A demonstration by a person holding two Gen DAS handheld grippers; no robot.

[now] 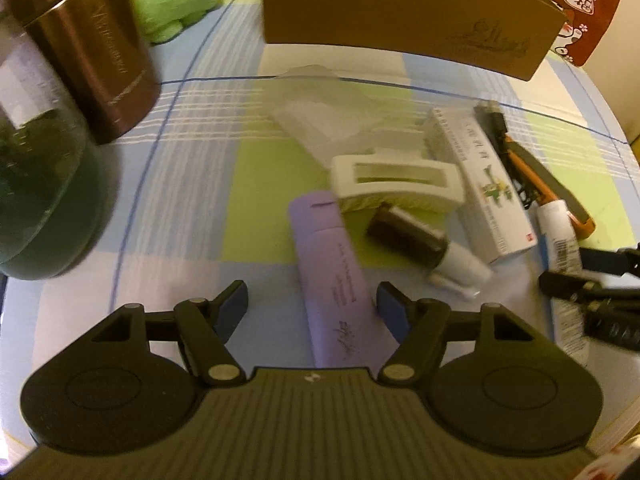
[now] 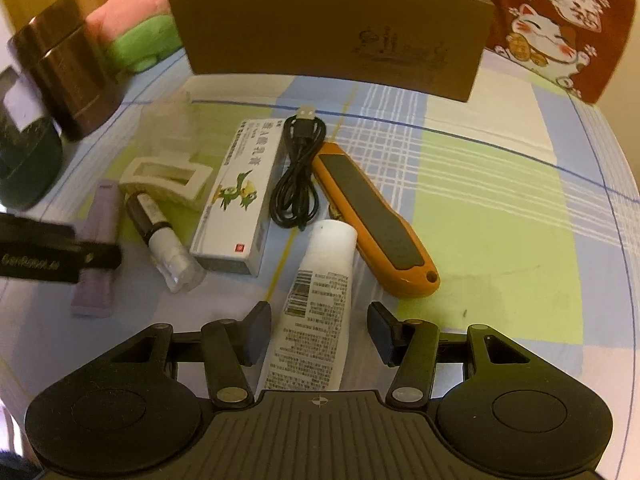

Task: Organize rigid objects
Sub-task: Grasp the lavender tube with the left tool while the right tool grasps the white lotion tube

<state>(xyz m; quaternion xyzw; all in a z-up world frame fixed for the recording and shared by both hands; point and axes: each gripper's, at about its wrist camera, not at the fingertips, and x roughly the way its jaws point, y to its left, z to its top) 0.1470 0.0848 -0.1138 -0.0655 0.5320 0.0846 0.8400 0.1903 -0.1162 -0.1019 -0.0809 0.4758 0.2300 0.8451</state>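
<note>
Checked cloth (image 2: 500,184), black cable (image 2: 298,172) right-view only

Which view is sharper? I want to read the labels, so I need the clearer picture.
Right wrist view: sharper, print on the white tube and white box fairly crisp, left edge smeared. Left wrist view: softer, motion blur on the brown canister and purple tube. Both: warm yellowish light, fisheye bending at the edges.

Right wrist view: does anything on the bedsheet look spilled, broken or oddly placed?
Nothing spilled or broken. The items just lie loose at mixed angles: white tube, orange tool, black USB cable, white box, purple tube. The brown box stands upright behind them.
</note>
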